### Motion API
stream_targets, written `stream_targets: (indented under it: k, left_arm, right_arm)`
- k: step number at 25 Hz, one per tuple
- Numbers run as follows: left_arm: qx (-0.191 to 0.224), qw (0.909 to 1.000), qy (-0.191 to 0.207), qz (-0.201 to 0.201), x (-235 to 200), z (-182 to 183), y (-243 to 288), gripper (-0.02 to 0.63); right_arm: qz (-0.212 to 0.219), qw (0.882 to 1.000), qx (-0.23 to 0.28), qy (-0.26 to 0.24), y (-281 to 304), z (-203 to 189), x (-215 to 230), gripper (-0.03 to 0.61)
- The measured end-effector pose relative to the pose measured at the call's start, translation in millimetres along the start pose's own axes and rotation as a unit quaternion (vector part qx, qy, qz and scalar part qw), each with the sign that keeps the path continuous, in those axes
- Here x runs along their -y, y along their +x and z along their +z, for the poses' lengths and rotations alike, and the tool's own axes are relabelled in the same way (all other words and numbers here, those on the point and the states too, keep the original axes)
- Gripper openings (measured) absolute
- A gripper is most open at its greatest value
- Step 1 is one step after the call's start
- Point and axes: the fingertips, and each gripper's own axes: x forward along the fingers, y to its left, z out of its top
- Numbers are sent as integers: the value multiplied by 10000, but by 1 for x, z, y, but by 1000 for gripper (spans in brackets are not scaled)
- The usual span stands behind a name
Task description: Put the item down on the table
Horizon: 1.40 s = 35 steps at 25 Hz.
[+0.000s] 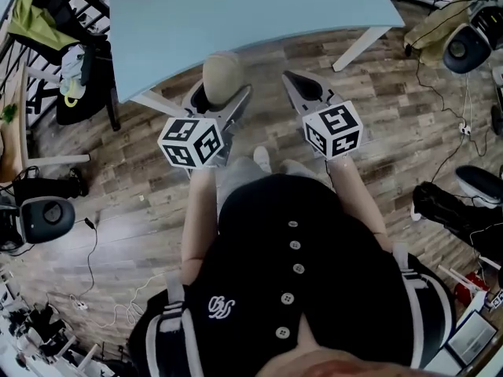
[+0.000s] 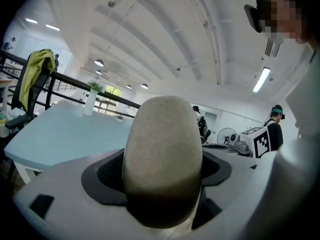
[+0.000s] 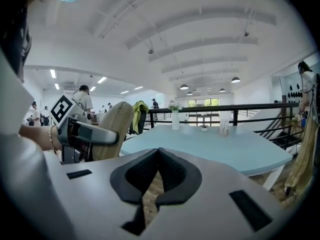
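The left gripper has its jaws spread wide around a beige, matte, egg-shaped object, pressing it from both sides, with the rounded end sticking out past the dark pads. From the head view, that beige object sits right at the near edge of the light blue table, off the tabletop and held up in the air. Whether it overhangs the edge cannot be told. In the right gripper view the object shows to the left of the table, at about the height of its top. The right gripper is beside the left one at the same near edge, its jaws pinched together with nothing between them (only the brown wood-plank floor shows past them). A white vase stands upright towards the far side of the table.
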Motion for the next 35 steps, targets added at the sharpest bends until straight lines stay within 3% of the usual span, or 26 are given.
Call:
stream_targets:
  k: [17, 26, 35]
  left_arm:
    - [-146, 9995, -165, -226, -47, 24, 44, 413]
    - [-104, 9998, -189, -49, -80, 42, 85, 413]
    - [-170, 9994, -267, 100, -118, 72, 162, 413]
  right_arm:
    - [-12, 9996, -265, 11, 71, 11, 24, 11]
    - [381, 9989, -236, -143, 129, 25, 50, 11]
    - [659, 9972, -280, -216, 200, 45, 116, 11]
